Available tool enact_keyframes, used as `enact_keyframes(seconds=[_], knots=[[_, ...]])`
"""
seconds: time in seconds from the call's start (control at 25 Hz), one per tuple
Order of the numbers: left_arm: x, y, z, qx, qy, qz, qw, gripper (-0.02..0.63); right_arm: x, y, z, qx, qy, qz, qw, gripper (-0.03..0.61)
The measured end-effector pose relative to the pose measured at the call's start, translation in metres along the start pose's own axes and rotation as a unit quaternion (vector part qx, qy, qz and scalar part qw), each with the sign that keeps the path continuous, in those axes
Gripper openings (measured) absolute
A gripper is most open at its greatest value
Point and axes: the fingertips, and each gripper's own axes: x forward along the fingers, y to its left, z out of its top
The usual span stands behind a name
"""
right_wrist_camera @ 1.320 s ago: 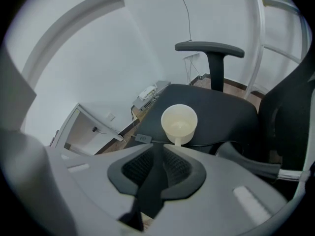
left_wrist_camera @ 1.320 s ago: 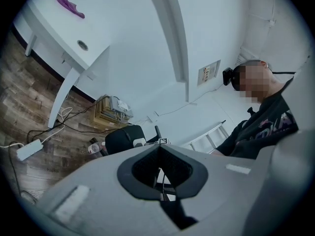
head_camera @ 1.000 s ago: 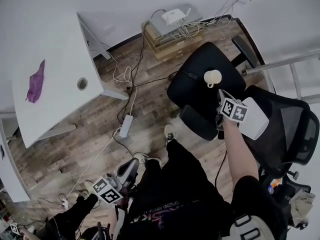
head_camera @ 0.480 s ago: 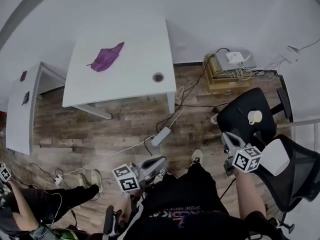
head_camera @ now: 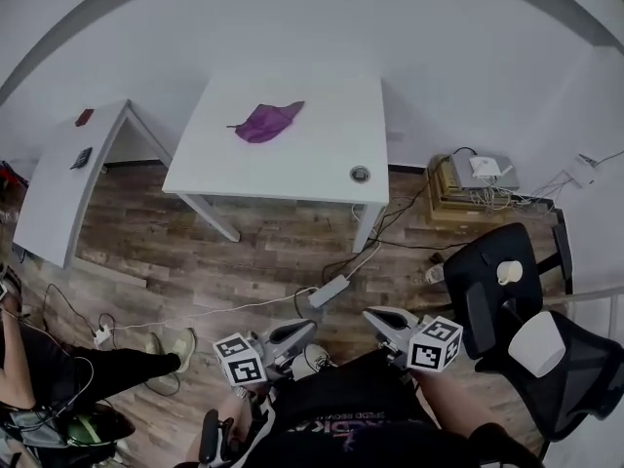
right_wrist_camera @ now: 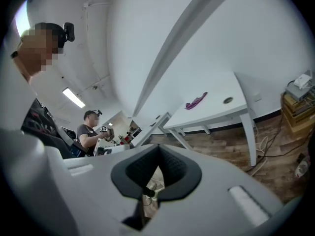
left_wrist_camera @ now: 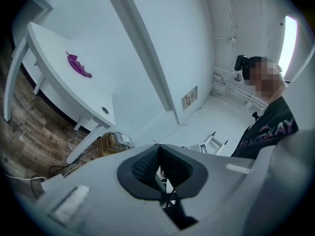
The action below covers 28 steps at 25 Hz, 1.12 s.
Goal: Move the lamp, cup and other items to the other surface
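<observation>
Cup stands upright on the seat of the black chair, at the right side of the head view, well apart from both claws. Just beside it, on a second chair with a mesh back, lies a white rounded thing; I cannot tell what it is.

I see the left claw low in the head view, over the wooden floor. Its jaws are pressed together and nothing is between them. In the left gripper view the dark pads meet in a narrow line.

The right claw is just beside the left one, between it and the black chair. It is also pressed together and empty. In the right gripper view its pads touch each other.

Both claws point toward the white counter by the far wall. On this counter lies a purple cloth, and near its right corner there is a round cable hole.

A second white counter stands at the left, with two small dark things on it that are too small to name. A power strip with its cables lies on the floor in front of the first counter. Another person sits at the lower left edge of the head view.
</observation>
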Motion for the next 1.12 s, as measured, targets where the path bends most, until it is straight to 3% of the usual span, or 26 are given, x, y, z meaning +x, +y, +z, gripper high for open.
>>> enact_keyframes(seconds=[0.16,0.28,0.4,0.52,0.72,1.12], knots=[[-0.022,0.000,0.005,0.000,-0.029,0.006,0.9995,-0.005,0.033,0.048,0.007,-0.017,0.003,0.064,0.998,0.002],[-0.038,-0.001,0.012,0.010,-0.045,0.014,0.9989,-0.005,0.051,0.080,-0.002,-0.072,0.033,0.105,0.991,0.002],[-0.052,-0.001,0.020,0.022,-0.060,0.024,0.9976,-0.005,0.060,0.102,-0.001,-0.119,0.044,0.136,0.983,0.002],[-0.060,-0.002,0.020,0.023,-0.075,0.026,0.9965,-0.005,0.068,0.118,-0.004,-0.127,0.054,0.160,0.977,0.002],[-0.067,-0.004,0.016,0.018,-0.084,0.028,0.9959,-0.005,0.077,0.127,-0.028,-0.139,0.097,0.174,0.970,0.002],[-0.059,-0.008,0.011,0.015,-0.077,0.022,0.9967,-0.005,0.070,0.118,-0.026,-0.120,0.095,0.161,0.975,0.002]])
